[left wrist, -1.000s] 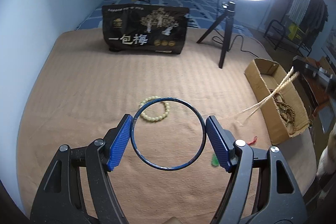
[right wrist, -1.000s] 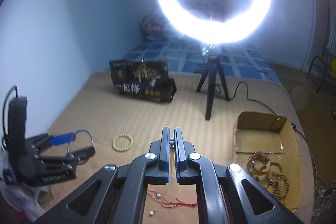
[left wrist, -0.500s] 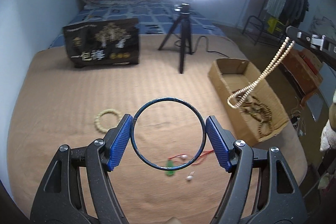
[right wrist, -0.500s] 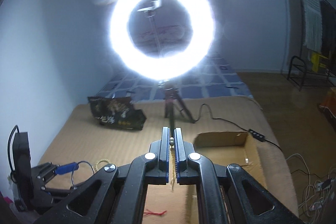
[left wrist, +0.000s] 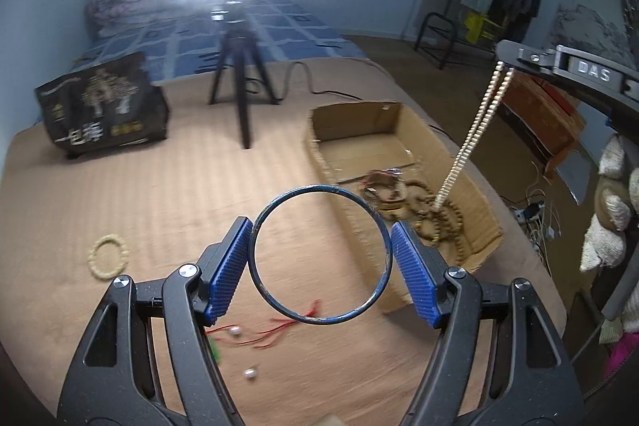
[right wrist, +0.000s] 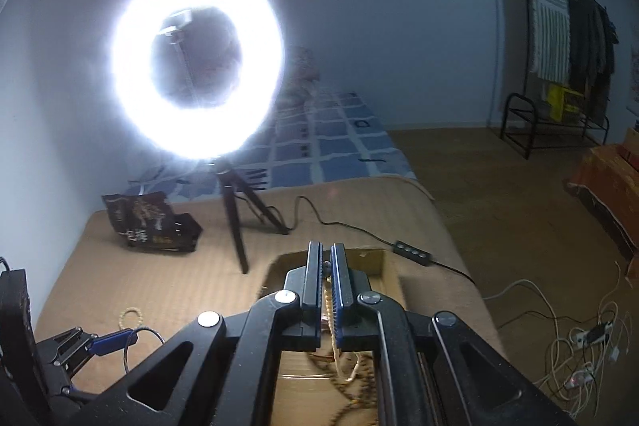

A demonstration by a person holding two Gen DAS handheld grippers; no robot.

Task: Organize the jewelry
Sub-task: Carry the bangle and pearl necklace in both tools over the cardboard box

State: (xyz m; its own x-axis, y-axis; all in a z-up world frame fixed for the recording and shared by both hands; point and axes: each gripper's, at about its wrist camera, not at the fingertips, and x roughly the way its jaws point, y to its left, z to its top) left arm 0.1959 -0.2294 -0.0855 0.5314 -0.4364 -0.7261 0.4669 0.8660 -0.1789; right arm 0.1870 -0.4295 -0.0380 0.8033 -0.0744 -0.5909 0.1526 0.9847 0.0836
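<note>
My left gripper (left wrist: 321, 224) is shut on a dark blue bangle (left wrist: 319, 320), its blue pads pressing on both sides, above the tan bed cover beside a cardboard box (left wrist: 359, 118). The right gripper (left wrist: 515, 60) hangs high at the right, shut on a cream bead necklace (left wrist: 475, 134). The necklace's lower end reaches down among brown bead strands (left wrist: 447, 222) in the box. In the right wrist view that gripper (right wrist: 327, 266) pinches the necklace (right wrist: 328, 302) over the box (right wrist: 279, 264); the left gripper (right wrist: 116, 340) with the bangle (right wrist: 127, 354) shows at lower left.
A cream bead bracelet (left wrist: 108, 256) and a red cord with pearls (left wrist: 275, 330) lie on the cover. A ring light on a tripod (left wrist: 239, 98) and a black snack bag (left wrist: 104, 110) stand behind. The bed edge and floor cables (right wrist: 579, 338) are to the right.
Both grippers have swung to the right toward the box. The necklace, earlier dangling beside and above the box, now hangs into it. The bangle stays gripped.
</note>
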